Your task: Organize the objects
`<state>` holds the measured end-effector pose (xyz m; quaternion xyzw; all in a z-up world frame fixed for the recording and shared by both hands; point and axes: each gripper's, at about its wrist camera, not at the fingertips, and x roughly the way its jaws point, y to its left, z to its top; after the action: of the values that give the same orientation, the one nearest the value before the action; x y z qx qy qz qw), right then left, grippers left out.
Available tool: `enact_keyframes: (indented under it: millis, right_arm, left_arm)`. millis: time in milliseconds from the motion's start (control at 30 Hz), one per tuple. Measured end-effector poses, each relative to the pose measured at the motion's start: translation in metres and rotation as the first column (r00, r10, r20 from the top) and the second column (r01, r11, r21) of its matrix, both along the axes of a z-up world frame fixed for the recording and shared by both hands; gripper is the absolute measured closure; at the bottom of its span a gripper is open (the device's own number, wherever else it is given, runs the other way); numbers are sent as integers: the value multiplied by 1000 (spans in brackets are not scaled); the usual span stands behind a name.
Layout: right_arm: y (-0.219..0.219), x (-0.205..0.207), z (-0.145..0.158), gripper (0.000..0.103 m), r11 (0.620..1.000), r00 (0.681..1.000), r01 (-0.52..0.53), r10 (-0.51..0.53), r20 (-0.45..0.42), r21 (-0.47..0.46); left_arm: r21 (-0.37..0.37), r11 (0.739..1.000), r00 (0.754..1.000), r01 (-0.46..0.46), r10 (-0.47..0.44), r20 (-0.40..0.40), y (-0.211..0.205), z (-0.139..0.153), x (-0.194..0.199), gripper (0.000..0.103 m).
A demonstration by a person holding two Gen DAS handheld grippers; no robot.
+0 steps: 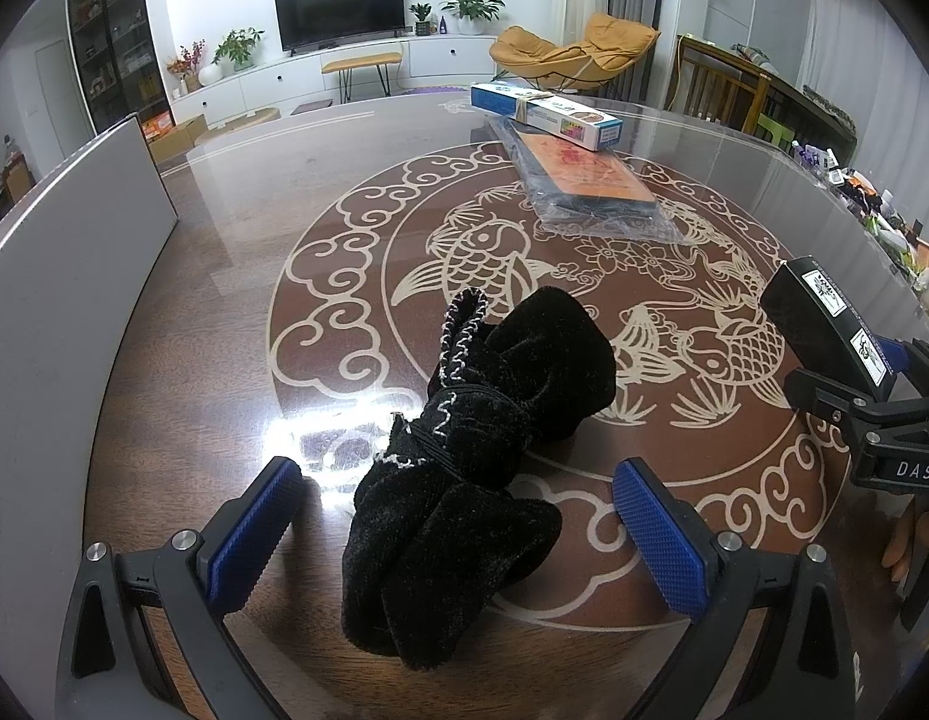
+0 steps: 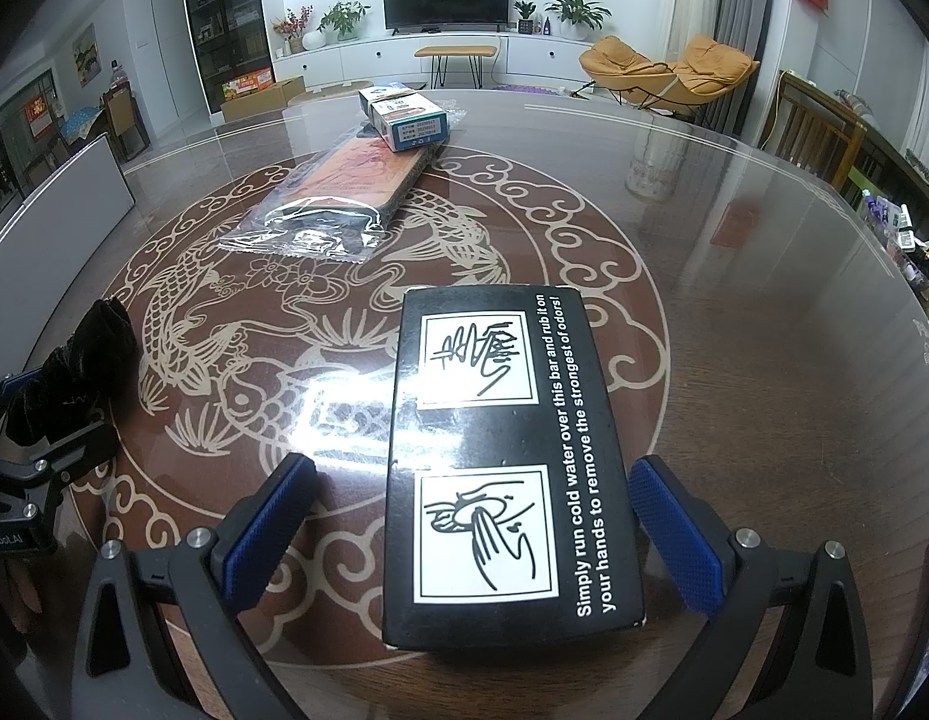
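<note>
Crumpled black velvet cloth [image 1: 470, 468] lies between the wide-open left gripper [image 1: 458, 534] fingers, untouched. Right gripper [image 2: 473, 534], equally spread, straddles a black rectangular printed box [image 2: 500, 462] on the table [image 2: 734, 360].

The black box [image 2: 500, 462], lying near the table's near edge, is showing white print along its right side: "Simply run cold water over this bar and rub it on your hands to remove the strongest of odors!" The right gripper [image 1: 902, 414] is carrying the letters "DAS". The left gripper [image 2: 20, 480] is showing "nRobot.AI", cut at its start. The label on the blue-and-white box [image 2: 404, 114], toward the far edge, is too small to read.
</note>
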<state>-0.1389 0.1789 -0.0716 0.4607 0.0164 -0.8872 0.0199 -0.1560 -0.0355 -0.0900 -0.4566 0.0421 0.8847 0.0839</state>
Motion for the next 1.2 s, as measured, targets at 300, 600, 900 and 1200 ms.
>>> enact_keyframes:
  millis: [300,600,900,1200]
  right_arm:
    - [0,-2,-3,0,1000,1000,-28,28,10,0]
    - [2,-15,10,44,997,992,-76,78,100,-25]
    - [16,29,29,44,971,996,-47,62,58,-233]
    - [26,82,46,44,947,998,-54,60,7,-316]
  left_arm:
    - [-24,1000,995,19,-17,98,8,5,-10,5]
    - [59,998,1000,2,-4,26,6,16,11,69]
    - [166,986,1000,-14,16,-8,9,28,69,70]
    - [194,981,995,16,3,-95,7,66,111,70]
